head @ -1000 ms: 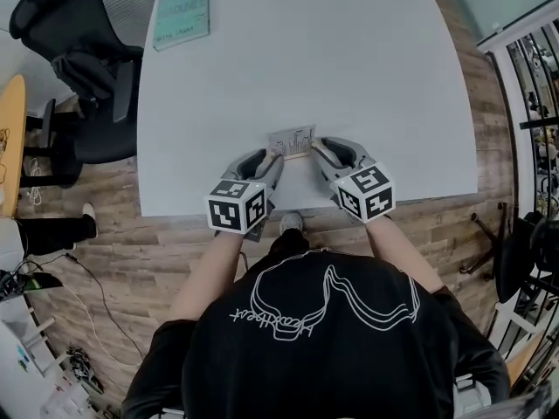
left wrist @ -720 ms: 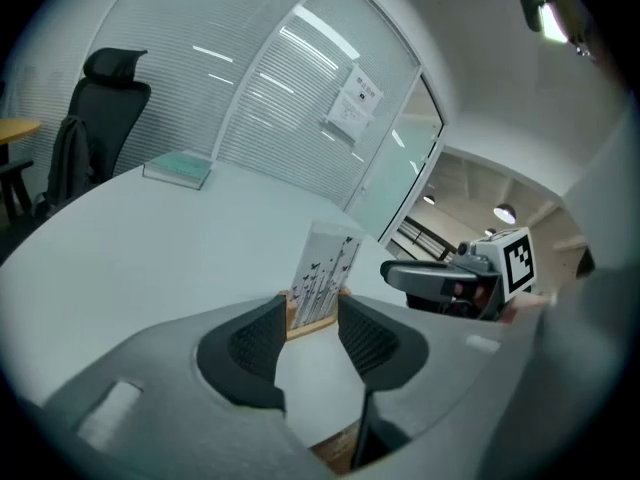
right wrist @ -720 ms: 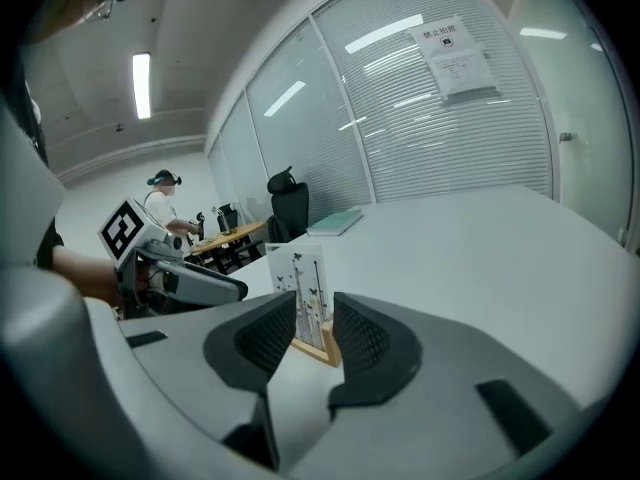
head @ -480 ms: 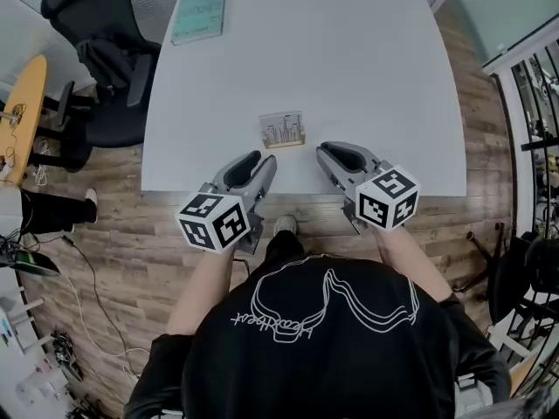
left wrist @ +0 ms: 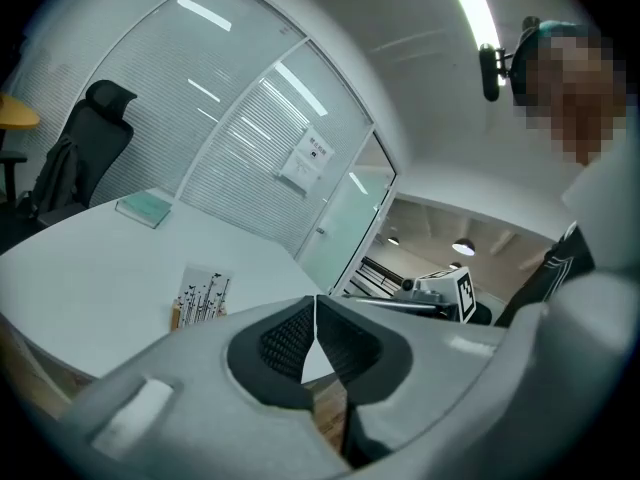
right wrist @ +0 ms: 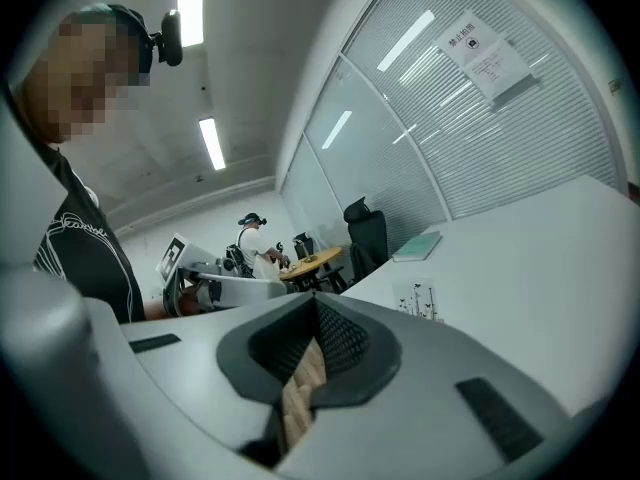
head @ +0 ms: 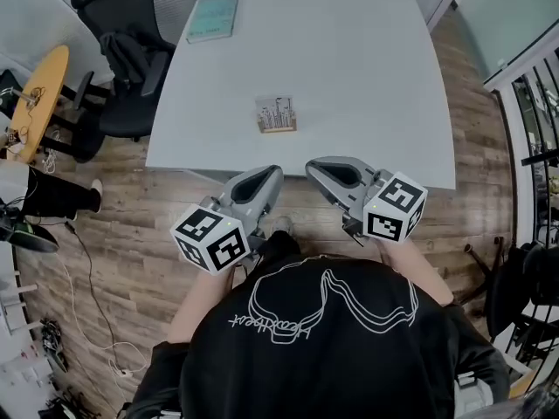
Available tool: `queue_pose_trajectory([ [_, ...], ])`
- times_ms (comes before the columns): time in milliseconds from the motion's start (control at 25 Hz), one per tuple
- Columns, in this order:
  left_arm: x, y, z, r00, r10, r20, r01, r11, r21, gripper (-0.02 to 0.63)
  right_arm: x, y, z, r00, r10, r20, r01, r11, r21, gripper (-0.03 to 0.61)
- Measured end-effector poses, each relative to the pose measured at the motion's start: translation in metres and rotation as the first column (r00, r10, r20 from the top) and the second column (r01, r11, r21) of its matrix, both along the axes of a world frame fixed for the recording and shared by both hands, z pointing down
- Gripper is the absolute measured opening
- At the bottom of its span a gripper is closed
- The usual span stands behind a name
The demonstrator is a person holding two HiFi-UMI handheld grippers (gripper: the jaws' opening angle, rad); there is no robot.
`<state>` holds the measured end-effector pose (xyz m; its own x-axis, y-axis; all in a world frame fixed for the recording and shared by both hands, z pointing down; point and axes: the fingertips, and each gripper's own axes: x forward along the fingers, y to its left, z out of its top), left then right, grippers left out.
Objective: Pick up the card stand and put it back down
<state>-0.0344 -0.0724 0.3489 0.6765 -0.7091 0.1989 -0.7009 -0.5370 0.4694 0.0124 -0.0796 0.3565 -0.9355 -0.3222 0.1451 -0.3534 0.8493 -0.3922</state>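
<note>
1. Nearest is the person's black shirt (head: 323,339), which has a white line drawing on it.
2. Just ahead, the left gripper (head: 267,175) and the right gripper (head: 316,166) hang side by side, not touching. Both are over the wooden floor (head: 113,225), short of the table's near edge. The jaws of each have just been closing and now meet tip to tip with nothing between them.
3. The white table (head: 376,77) lies beyond them.
4. The card stand (head: 276,114) stands upright on the table near its front edge, well apart from both grippers. A printed card sits in its wooden base.
5. Farther back, a teal book (head: 213,17) lies by the table's far left corner.
6. A black office chair (head: 131,51) stands to the left of the table.
</note>
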Motion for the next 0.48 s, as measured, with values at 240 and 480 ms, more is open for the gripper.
queue_pose_trajectory([
  [240, 0.018, 0.035, -0.02, 0.999, -0.004, 0.036, 0.001, 0.998, 0.067, 0.015, 0.014, 0.033, -0.018, 1.0, -0.024, 0.015, 0.023, 0.998, 0.056, 0.009],
  [480, 0.027, 0.055, -0.032, 0.997, -0.033, 0.073, 0.025, 0.994, 0.102, 0.015, 0.021, 0.056, -0.036, 0.998, -0.043, 0.05, 0.038, 0.994, 0.099, 0.008],
])
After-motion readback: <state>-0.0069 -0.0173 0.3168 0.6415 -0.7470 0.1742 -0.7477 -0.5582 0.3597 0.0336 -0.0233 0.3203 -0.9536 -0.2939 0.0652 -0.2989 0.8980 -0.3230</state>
